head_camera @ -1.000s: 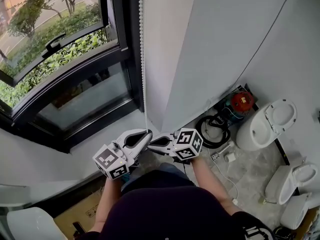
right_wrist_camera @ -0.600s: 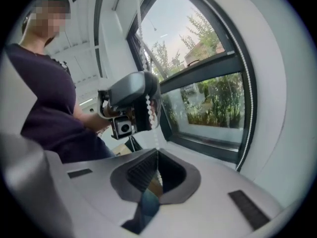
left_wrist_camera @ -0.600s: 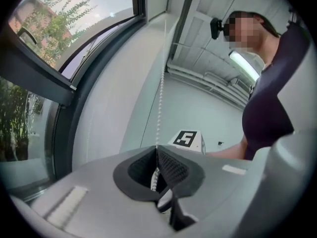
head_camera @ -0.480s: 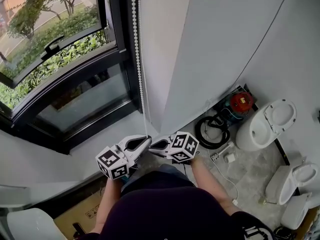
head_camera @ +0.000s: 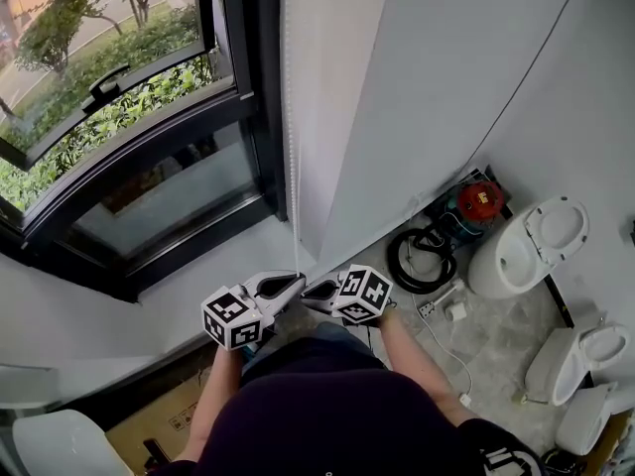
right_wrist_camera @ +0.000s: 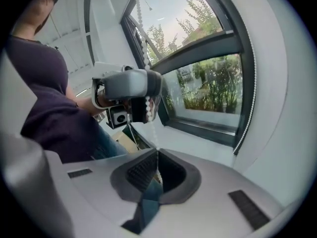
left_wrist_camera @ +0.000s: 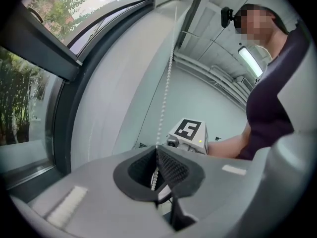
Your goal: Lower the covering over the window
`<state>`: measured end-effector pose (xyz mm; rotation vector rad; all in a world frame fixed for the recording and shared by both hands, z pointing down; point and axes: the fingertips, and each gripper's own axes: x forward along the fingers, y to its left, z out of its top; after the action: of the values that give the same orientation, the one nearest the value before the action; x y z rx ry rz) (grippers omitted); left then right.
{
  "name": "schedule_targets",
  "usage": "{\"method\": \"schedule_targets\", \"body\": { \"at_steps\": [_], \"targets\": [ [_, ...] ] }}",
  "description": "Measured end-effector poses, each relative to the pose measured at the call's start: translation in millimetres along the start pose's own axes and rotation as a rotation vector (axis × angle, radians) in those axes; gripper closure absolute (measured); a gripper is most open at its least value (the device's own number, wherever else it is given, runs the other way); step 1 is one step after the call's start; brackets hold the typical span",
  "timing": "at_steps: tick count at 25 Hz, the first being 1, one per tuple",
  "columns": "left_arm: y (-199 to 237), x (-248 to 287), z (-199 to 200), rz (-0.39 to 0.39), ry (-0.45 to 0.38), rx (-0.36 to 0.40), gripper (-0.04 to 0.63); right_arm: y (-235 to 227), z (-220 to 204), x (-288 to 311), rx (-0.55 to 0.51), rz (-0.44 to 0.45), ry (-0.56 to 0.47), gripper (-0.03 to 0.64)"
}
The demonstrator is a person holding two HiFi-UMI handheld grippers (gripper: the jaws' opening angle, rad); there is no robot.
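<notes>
Both grippers sit low by the sill: left gripper [head_camera: 296, 281] and right gripper [head_camera: 307, 291], each with jaws pinched shut on the bead chain [head_camera: 289, 117] hanging beside the window [head_camera: 129, 137] frame. It looks thin, light and limp, with slippery beads — best nipped between two beads and pulled straight down. The covering itself isn't in view.

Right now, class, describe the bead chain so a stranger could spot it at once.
Find the dark-framed window, then its right edge by the white wall. There a white bead chain of tiny balls hangs down. Unlike the black cable coiled on the floor, it is pinched by the left gripper and right gripper.
</notes>
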<state>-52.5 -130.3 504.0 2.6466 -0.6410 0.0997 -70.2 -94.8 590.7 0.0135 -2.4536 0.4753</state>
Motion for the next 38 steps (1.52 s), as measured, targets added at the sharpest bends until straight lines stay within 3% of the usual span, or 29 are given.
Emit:
{"method": "schedule_targets", "body": {
  "at_steps": [3, 7, 11, 15, 17, 19, 23, 28, 34, 38],
  "targets": [
    [3, 0, -9, -0.003, 0.039, 0.001, 0.580, 2, -7, 4, -0.001, 0.005, 0.034, 0.601],
    [4, 1, -10, -0.005, 0.031, -0.016, 0.580, 1, -9, 4, 0.002, 0.001, 0.047, 0.601],
    [10, 3, -29, 0.017, 0.119, 0.008, 0.580, -1, -16, 1, -0.040, -0.016, 0.118, 0.601],
    [12, 3, -35, 0.015, 0.112, -0.031, 0.580, 1, -14, -14, -0.061, -0.005, 0.139, 0.578],
    [15, 3, -34, 0.021, 0.116, -0.025, 0.580, 2, -4, -26, -0.064, 0.004, 0.108, 0.509],
    [17, 3, -34, 0.025, 0.118, -0.027, 0.580, 3, 11, -40, -0.072, 0.009, 0.056, 0.490],
    [17, 3, -34, 0.020, 0.109, -0.036, 0.580, 10, 56, -68, -0.136, -0.015, -0.088, 0.486],
    [17, 5, -34, 0.016, 0.105, -0.037, 0.580, 18, 113, -88, -0.243, -0.108, -0.222, 0.486],
    [18, 5, -34, 0.018, 0.097, -0.040, 0.580, 12, 144, -98, -0.229, -0.178, -0.332, 0.486],
    [17, 4, -34, 0.014, 0.093, -0.043, 0.580, 14, 156, -98, -0.203, -0.173, -0.394, 0.492]
  ]
}}
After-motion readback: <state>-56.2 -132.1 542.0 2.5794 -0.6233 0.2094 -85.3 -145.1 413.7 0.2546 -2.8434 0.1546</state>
